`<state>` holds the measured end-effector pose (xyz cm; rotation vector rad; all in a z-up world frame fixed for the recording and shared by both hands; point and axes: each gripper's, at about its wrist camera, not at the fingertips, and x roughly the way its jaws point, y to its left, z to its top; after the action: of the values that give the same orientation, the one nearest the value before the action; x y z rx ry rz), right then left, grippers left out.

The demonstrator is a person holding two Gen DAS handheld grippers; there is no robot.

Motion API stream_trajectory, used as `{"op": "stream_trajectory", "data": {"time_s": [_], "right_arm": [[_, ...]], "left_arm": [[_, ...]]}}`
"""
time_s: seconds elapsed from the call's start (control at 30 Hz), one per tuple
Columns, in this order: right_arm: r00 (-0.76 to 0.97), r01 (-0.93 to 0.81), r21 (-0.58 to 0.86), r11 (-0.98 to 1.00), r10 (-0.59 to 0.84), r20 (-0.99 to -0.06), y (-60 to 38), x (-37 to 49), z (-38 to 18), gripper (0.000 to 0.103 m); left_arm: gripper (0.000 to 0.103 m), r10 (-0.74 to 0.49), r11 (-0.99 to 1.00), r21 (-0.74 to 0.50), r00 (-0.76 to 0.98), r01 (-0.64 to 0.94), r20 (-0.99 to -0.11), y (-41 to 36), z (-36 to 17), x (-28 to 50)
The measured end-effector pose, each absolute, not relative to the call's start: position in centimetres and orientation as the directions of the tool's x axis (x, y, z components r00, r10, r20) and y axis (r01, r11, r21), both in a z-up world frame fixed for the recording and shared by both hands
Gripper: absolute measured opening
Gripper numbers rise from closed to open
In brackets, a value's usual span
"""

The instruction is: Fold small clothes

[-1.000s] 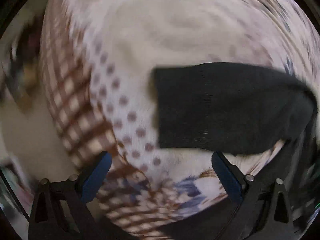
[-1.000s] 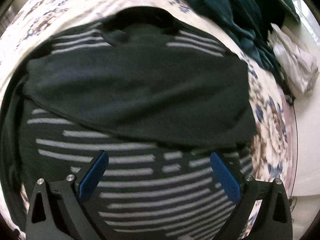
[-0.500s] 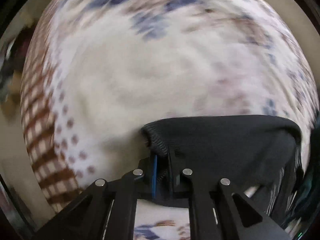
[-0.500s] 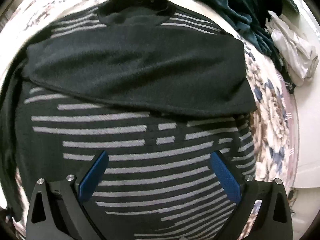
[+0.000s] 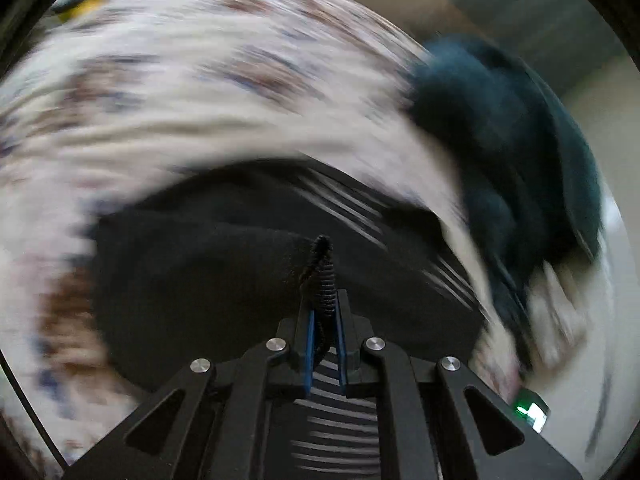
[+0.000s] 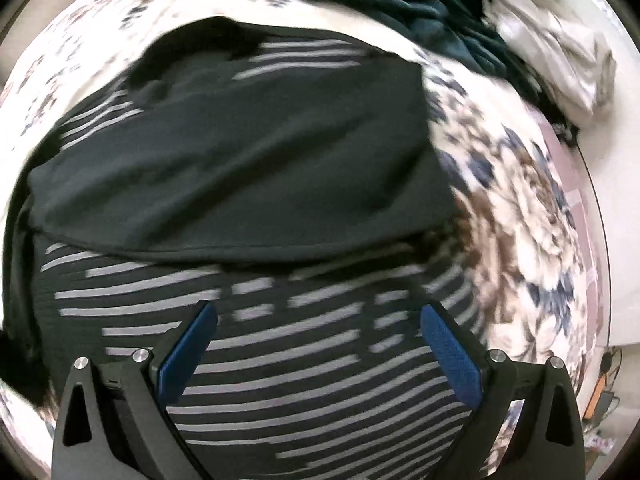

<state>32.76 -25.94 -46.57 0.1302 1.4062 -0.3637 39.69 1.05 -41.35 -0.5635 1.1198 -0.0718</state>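
Here the left tool (image 5: 324, 304) is clamped on the ribbed edge of the black striped sweater (image 6: 280, 360), which lies flat on the flowery bedsheet (image 6: 520, 208). The right tool (image 6: 318, 320) hangs over the stripes with its blue pads (image 6: 188, 350) wide apart, holding nothing. A dark teal cloth (image 6: 420, 4) lies behind the sweater.

A bed covered by a white floral bedspread (image 6: 516, 208) carries everything. A black sweater with grey stripes (image 6: 304, 360) lies spread flat on it, one plain black part folded across its upper half. Near the bed's far edge sits a heap of dark teal fabric (image 6: 420, 4), with crumpled pale cloth (image 6: 560, 52) just beside it.
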Motion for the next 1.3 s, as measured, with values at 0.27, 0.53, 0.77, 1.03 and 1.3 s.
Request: {"op": "stream_trajectory", "data": {"time_s": [0.27,0.53,0.77,1.03,1.3], "right_arm": [[0.126,0.356,0.012,0.934,-0.036,-0.991,-32.0,32.6,-46.6,0.103],[0.178,0.304,0.447,0.841,0.411,-0.894,-28.2,36.1,-48.6,0.102],[0.07,0.238,0.285,0.928,0.277,-0.958,-22.3,40.8,-53.8,0.05],[0.359,0.098,0.042,0.994,0.004,-0.933,-22.1,39.8,-44.5,0.006],[0.345,0.242,-0.131,0.961,-0.212,-0.914,-33.1,43.8,-42.0,0.006]], "left_arm": [[0.067,-0.263,0.933,-0.327,0.334,-0.152,-0.905,-1.7,-42.2,40.3],[0.089,0.213,0.936,0.11,0.287,-0.336,-0.934,12.8,-42.8,35.7],[0.089,0.29,0.879,0.156,0.245,-0.45,-0.925,16.0,-44.1,34.9],[0.089,0.23,0.89,0.089,0.272,-0.446,-0.934,14.5,-44.0,36.7],[0.089,0.169,0.931,0.046,0.314,-0.363,-0.934,10.2,-46.0,42.5]]}}
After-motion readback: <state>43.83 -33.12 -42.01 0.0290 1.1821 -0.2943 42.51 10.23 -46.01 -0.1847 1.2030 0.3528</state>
